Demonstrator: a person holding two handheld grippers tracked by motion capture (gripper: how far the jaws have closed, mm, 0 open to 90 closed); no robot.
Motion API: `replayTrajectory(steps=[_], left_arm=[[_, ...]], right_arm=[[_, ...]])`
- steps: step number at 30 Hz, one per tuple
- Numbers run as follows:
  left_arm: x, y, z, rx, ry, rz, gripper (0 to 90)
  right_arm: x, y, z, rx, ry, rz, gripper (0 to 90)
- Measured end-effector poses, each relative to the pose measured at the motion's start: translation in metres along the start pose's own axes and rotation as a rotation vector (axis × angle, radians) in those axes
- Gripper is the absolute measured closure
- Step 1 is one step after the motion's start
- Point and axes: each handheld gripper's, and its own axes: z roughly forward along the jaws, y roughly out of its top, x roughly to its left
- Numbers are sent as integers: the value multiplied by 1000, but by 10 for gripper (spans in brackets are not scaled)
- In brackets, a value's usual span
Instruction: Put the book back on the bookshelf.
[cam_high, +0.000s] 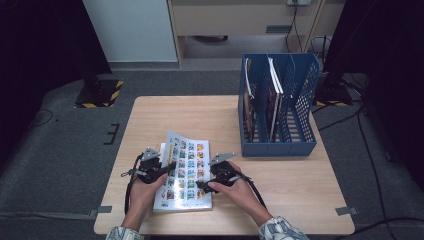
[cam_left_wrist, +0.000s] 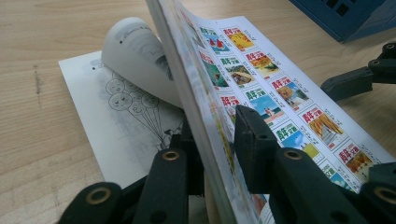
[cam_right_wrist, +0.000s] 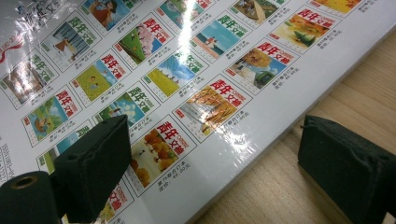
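Grey carpet surrounds a light wooden table (cam_high: 280, 165), seen from above. A blue file rack (cam_high: 280, 107) stands on its far right part, with a few books or folders upright in its left slots. Near the front edge, left of the rack and well apart from it, lies a glossy magazine (cam_high: 186, 172), its back cover showing rows of small colourful cover pictures.

A person's two forearms come in from the front edge, each hand holding a black two-jaw tool. The left gripper (cam_left_wrist: 219, 140) is clamped on the magazine's left edge: one jaw under, one on top, pinching cover and pages and raising that edge, so the book arches. Beneath it, an inner page with a line drawing of balloons curls on the table. The right gripper (cam_right_wrist: 210, 163) has its jaws spread wide, one pad hovering over the cover, the other over bare wood beside the magazine's right edge; it grips nothing.

The step in hand looks like lifting the magazine, probably for filing in the rack. Next, the right jaws need to close on the right edge.

Each thumbnail carries red Chinese characters; smaller print is too fine to read.
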Motion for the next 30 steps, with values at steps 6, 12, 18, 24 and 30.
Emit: replayTrajectory(steps=[6, 12, 18, 24, 30], left_arm=[[12, 4, 4, 38, -77, -21, 566], [22, 5, 13, 59, -124, -70, 494], [15, 8, 16, 63, -96, -49, 736], [8, 7, 11, 19, -84, -37, 799], [-4, 9, 4, -35, -57, 16, 830]], right_arm=[[-1, 1, 1, -2, 9, -6, 99], [-3, 1, 1, 1, 17, -16, 98], [-5, 2, 2, -5, 12, -9, 95], [-6, 4, 4, -7, 8, -6, 94], [-6, 3, 3, -9, 4, -4, 93]])
